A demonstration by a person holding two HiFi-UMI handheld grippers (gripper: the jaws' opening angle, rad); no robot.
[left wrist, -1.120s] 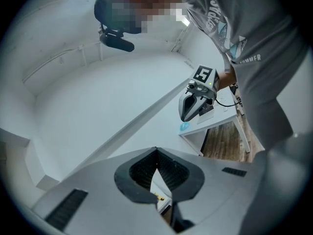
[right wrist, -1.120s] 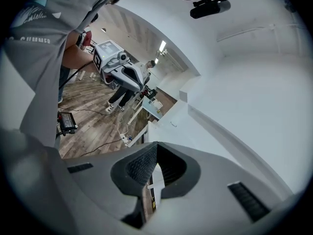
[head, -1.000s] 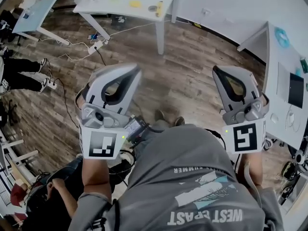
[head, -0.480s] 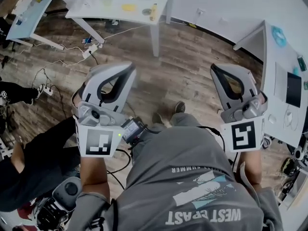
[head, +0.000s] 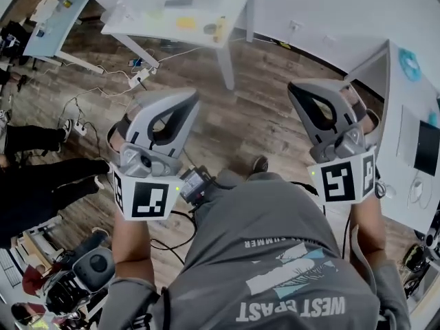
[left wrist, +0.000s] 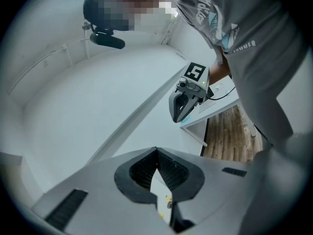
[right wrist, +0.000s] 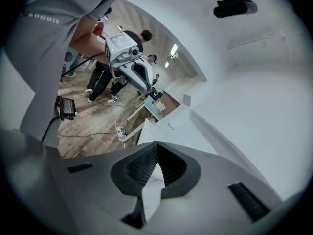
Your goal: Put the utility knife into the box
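Yellow utility knife point(head: 220, 29) on white table point(head: 144, 9) | well apart from left hand-held gripper point(head: 187, 102)

A: What sort of place is this?
B: A lab or workroom, I'd say: bare white surface point(head: 137, 18) at the far left, brown wood-plank floor point(head: 254, 115), white power strip point(head: 141, 76) with loose cables, dark flat screen point(head: 426, 146) right.

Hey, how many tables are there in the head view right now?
3: the centre table at the top, the left table in the top left corner, the right table along the right edge. Others may be out of view.
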